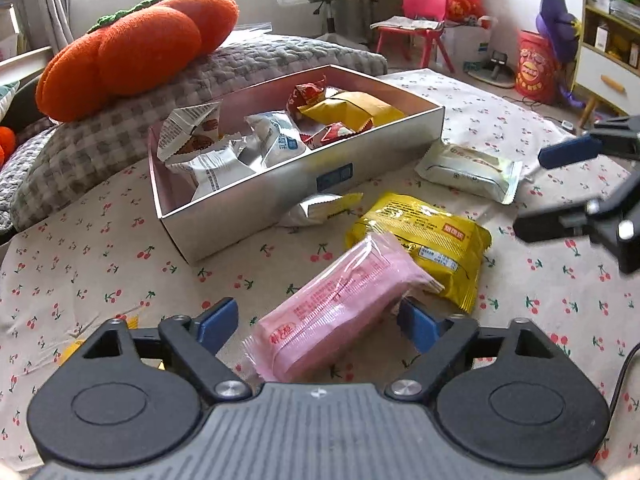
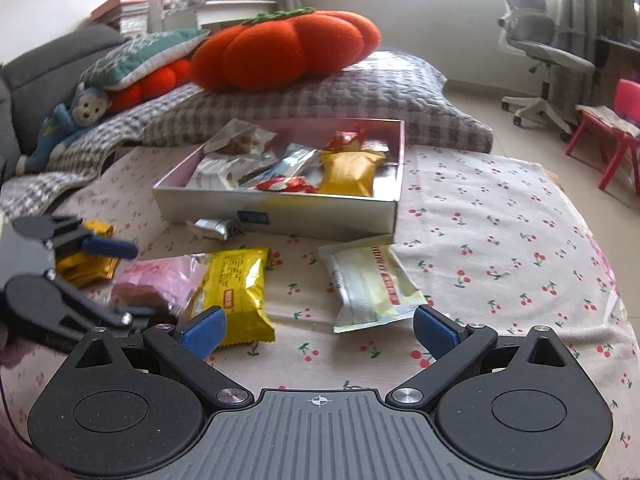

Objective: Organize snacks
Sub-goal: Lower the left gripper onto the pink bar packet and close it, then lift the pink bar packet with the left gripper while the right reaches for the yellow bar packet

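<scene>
While the left gripper [image 1: 316,326] straddles a pink snack pack [image 1: 340,312] with fingers not yet clamped, right gripper [image 2: 318,330] released over the bedsheet [image 2: 500,240], silver box [image 1: 256,200] of snacks behind.

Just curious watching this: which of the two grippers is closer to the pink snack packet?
Left. The left gripper has the pink snack packet between its open fingers; the right gripper hovers off to the side, over the white packet.

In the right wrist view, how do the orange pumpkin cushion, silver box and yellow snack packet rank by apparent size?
1. silver box and orange pumpkin cushion: look alike, too close to rank.
2. yellow snack packet: smallest, though nearest the camera.
</scene>
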